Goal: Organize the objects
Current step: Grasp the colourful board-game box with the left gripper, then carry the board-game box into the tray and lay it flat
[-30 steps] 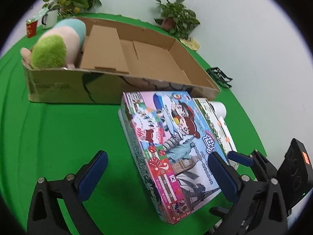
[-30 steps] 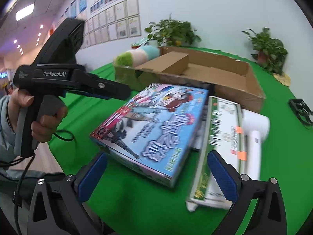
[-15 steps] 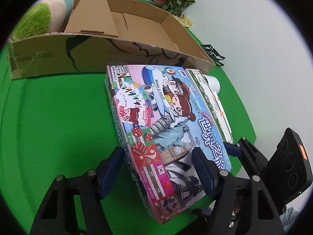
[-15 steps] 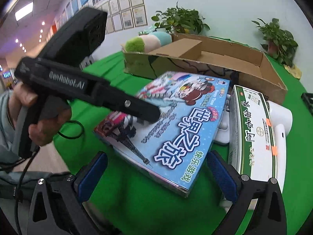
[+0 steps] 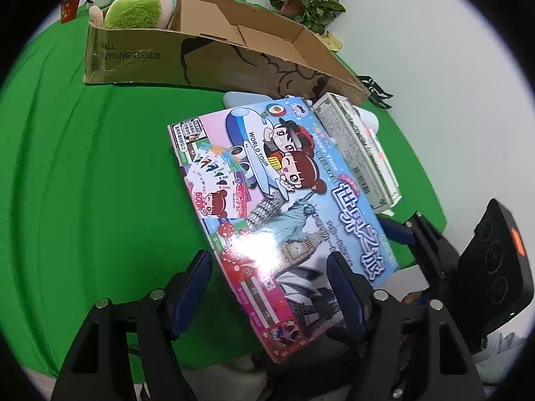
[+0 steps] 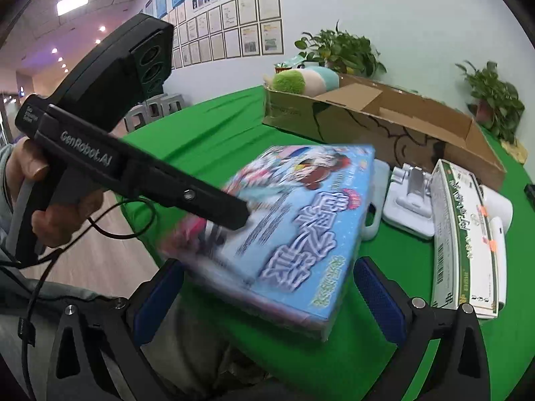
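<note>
So the left gripper (image 5: 267, 287) is clamped on the game box's (image 5: 284, 200) near edge, tilting it off the table (image 5: 83, 183), probably for the carton (image 5: 234, 50). Right gripper (image 6: 267, 297) sits wide open, holding nothing.

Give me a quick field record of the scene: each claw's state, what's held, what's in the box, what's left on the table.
left claw: shut on board game box, near corner, box lifted and tilted
right claw: open, holds nothing, just short of the game box's near edge
cardboard box: open, plush toy at one end
on green table: green-and-white carton, white device, beside the game box
</note>
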